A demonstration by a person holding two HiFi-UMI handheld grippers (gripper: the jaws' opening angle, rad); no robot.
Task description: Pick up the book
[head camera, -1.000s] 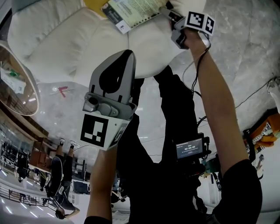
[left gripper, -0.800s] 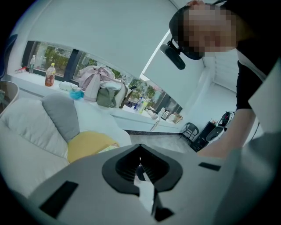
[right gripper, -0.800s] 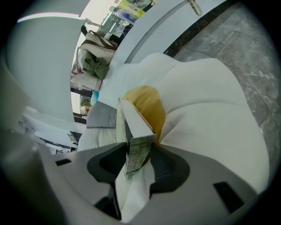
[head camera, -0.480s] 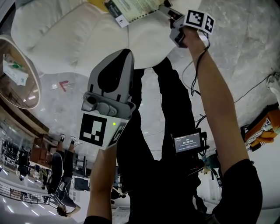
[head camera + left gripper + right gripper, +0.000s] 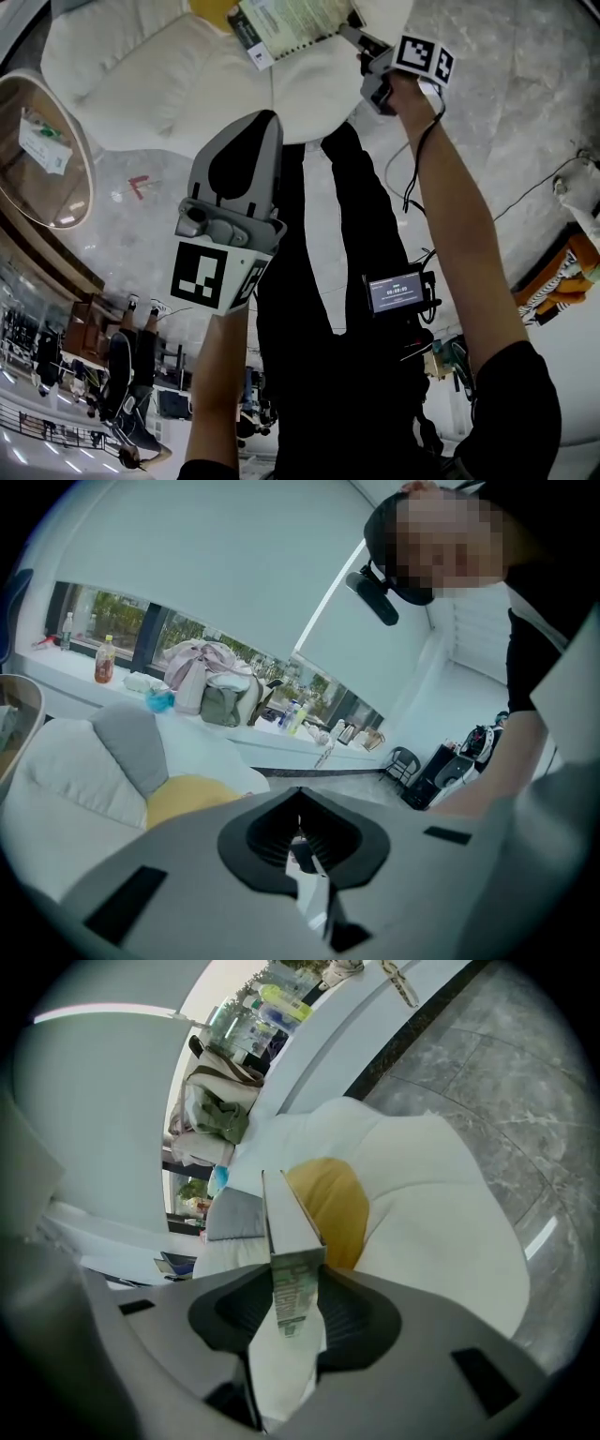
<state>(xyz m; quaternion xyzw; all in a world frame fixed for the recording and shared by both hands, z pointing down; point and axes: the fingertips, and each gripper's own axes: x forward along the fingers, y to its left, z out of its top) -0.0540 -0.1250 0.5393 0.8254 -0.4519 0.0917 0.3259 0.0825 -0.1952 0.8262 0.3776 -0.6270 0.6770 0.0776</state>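
Observation:
The book (image 5: 286, 23), pale green with a white spine edge, hangs above the white sofa (image 5: 141, 84) at the top of the head view. My right gripper (image 5: 352, 28) grips its near edge and its jaws are closing on it. The right gripper view shows the book (image 5: 292, 1269) edge-on between the pads of the right gripper (image 5: 292, 1312), clear of the seat. My left gripper (image 5: 265, 120) hovers nearer to me, over the sofa's front edge, with its jaws together and nothing in them. In its own view the left gripper (image 5: 300, 841) points toward the sofa.
A yellow cushion (image 5: 211, 11) and a grey one (image 5: 131, 747) lie on the sofa. A round glass-topped table (image 5: 37, 159) stands at the left. Marble floor (image 5: 525, 112) surrounds the sofa, with a cable and orange gear (image 5: 562, 281) at the right.
Both grippers have risen. The right one has lifted the book higher above the sofa seat; the left one stays shut and empty.

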